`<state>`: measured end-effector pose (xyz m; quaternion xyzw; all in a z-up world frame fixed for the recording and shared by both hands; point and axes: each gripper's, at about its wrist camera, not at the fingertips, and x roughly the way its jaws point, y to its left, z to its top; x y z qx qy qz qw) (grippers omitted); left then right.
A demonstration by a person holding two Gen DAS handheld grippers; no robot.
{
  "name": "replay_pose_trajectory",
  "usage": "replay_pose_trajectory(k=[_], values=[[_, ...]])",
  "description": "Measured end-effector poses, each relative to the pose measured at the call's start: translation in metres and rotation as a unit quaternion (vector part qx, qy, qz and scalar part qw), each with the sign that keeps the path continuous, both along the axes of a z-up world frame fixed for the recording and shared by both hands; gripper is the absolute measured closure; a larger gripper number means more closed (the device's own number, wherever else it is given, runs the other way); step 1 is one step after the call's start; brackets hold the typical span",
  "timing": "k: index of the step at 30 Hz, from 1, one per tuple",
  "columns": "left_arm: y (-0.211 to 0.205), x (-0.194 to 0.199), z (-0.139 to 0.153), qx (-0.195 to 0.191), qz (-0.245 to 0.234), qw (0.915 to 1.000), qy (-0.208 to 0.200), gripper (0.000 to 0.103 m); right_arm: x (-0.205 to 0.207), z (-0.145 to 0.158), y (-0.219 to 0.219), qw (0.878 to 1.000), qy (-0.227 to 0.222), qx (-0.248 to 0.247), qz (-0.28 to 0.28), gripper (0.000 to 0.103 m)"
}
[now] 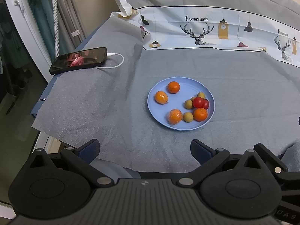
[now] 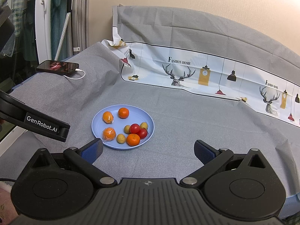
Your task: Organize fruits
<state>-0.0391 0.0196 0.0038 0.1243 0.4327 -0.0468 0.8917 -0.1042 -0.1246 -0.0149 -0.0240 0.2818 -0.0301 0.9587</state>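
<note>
A blue plate (image 1: 159, 110) (image 2: 97, 125) sits on the grey cloth and holds several oranges (image 1: 173, 87) (image 2: 123, 112), two red tomatoes (image 1: 199, 102) (image 2: 135, 128) and several small yellow-brown fruits (image 1: 188, 116) (image 2: 121, 138). Two oranges are in clear wrap (image 1: 175, 116) (image 2: 109, 134). My left gripper (image 1: 145, 150) is open and empty, hovering short of the plate's near side. My right gripper (image 2: 149, 151) is open and empty, its left finger (image 2: 92, 150) close to the plate's near rim. The left gripper's body (image 2: 45, 126) shows at the left of the right wrist view.
A black phone (image 1: 78, 60) (image 2: 58, 67) with a white charging cable (image 1: 116, 63) lies at the table's far left. A patterned white cloth (image 1: 215, 31) (image 2: 206, 73) runs along the back. The table's left edge (image 1: 40, 101) drops to the floor.
</note>
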Motion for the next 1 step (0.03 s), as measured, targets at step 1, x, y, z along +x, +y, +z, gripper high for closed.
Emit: replay_pose_trajectory(k=[1], values=[[-0.0003,-0.0003,0.0001,0.0,0.0,1.0,0.0,0.0,-0.0004,-0.0003,-0.0001,1.0,0.0,0.0,0.0,0.001]])
